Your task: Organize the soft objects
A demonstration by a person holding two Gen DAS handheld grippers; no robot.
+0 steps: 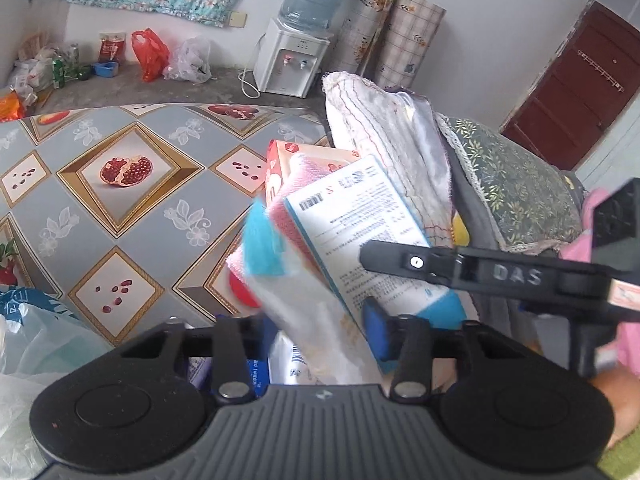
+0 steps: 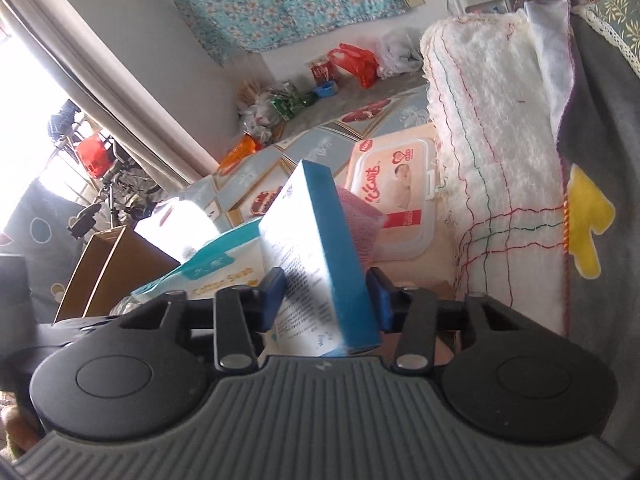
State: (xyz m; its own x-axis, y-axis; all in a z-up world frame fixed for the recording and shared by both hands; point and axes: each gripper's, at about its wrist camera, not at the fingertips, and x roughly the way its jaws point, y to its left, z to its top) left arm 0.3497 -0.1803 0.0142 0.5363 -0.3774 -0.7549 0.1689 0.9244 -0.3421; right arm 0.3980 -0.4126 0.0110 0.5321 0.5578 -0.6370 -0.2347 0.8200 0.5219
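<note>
The right gripper [image 2: 326, 298] has its two blue pads narrowed onto a blue and white box [image 2: 316, 248]. The left pad [image 2: 272, 294] lies against the box's printed white face and the right pad [image 2: 380, 300] against its blue side, so the box is clamped between them. The box stands tilted, its top end leaning away from the fingers and to the left.

Just beyond the box, touching its far side, is a pink cloth [image 2: 360, 228]. Past that, farther from the fingertips, a wipes pack [image 2: 394, 196] lies flat on the table [image 2: 320, 140]. To the left of the left pad sits a cotton swab pack [image 2: 216, 268], close beside the box. To the right of the right pad, a white towel [image 2: 492, 168] with coloured stitching hangs over a chair back.

The left gripper [image 1: 316, 320] is partly closed around a white, soft-looking pack [image 1: 316, 320] that runs up between its fingers. Its right pad [image 1: 376, 320] shows beside the pack and the box's lower corner; the left pad is hidden behind the linkage, so I cannot tell whether the pads press on the pack. A blue blurred flap [image 1: 260, 244] sits at the pack's upper end, ahead of the fingertips and to the left.

In the left wrist view the box [image 1: 360, 220] lies ahead of the fingers and slightly right, its printed face up, with the pink cloth [image 1: 288, 208] under its far left edge. The right gripper's black finger [image 1: 460, 266] reaches in from the right across the box's near end. The towel [image 1: 380, 128] stands behind the box.
</note>
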